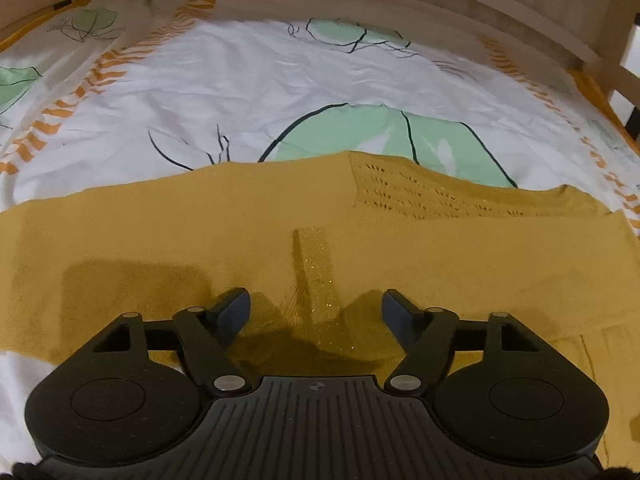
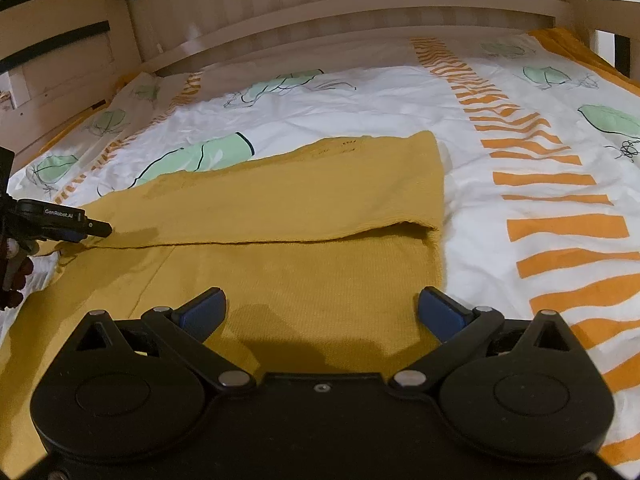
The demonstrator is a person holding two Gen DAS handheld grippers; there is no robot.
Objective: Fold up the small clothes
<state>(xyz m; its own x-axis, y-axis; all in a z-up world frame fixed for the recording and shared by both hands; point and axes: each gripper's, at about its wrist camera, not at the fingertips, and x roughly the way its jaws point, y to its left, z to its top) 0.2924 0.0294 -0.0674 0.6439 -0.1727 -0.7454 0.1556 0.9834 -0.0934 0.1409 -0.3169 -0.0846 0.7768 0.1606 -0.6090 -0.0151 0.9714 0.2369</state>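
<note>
One mustard knit garment (image 2: pixel 280 208) was seen laid flat on the bed cover (image 2: pixel 500 128), toward its near edge, roughly centred between the orange striped bands. One fold was judged already made: a far layer was lying doubled over the near layer, with a straight folded edge running across the cloth in the right wrist view. An openwork knit panel (image 1: pixel 420 192) was visible near the far edge of the garment, and one glittery strip (image 1: pixel 316 272) on the cloth in the left wrist view. Further folding was judged still needed, since the piece was still broad and one side trailed off toward the near left corner of the bed; the exact count of folds left could not be told.

The left gripper (image 1: pixel 316 312) was held low over the cloth, jaws spread wide, nothing pinched. The right gripper (image 2: pixel 322 308) was likewise held over the near layer, jaws wide apart, empty. In the right wrist view the left gripper was seen at the garment's left edge, at the end of the fold line; contact could not be confirmed.

Counted: one garment, two grippers, one bed cover, one wooden bed frame (image 2: pixel 360 8).
</note>
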